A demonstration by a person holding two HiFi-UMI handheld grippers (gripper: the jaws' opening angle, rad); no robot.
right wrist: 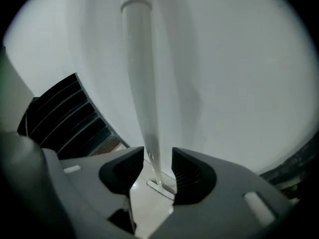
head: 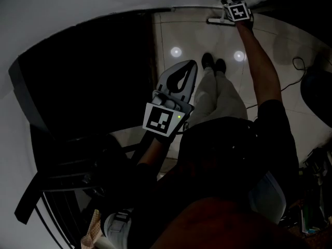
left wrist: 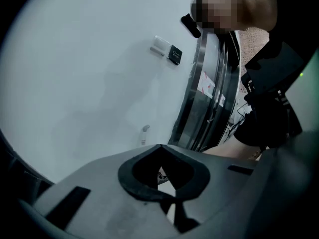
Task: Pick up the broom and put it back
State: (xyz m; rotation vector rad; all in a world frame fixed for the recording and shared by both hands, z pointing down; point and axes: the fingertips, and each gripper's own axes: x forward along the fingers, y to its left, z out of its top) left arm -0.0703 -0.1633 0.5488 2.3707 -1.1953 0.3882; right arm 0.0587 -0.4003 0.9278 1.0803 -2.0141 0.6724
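Top: you wear a dark top (head: 270,139) with short sleeves
Trousers: your trousers (head: 220,95) are pale and loose
Shoes: your shoes (head: 213,63) are dark
Left tongs: your left tongs (left wrist: 158,151) have a grey moulded shell; thick black pads line the inner edges; a dark rectangular slot sits on each side
Left marker cube: your left marker cube (head: 163,119) is white with a black square pattern; a small green light (head: 179,116) glows at its edge
Right tongs: your right tongs (right wrist: 158,171) have the same grey shell; the black pads are ribbed; a pale rectangular insert sits on each side
Right marker cube: your right marker cube (head: 238,12) is white with a black square pattern
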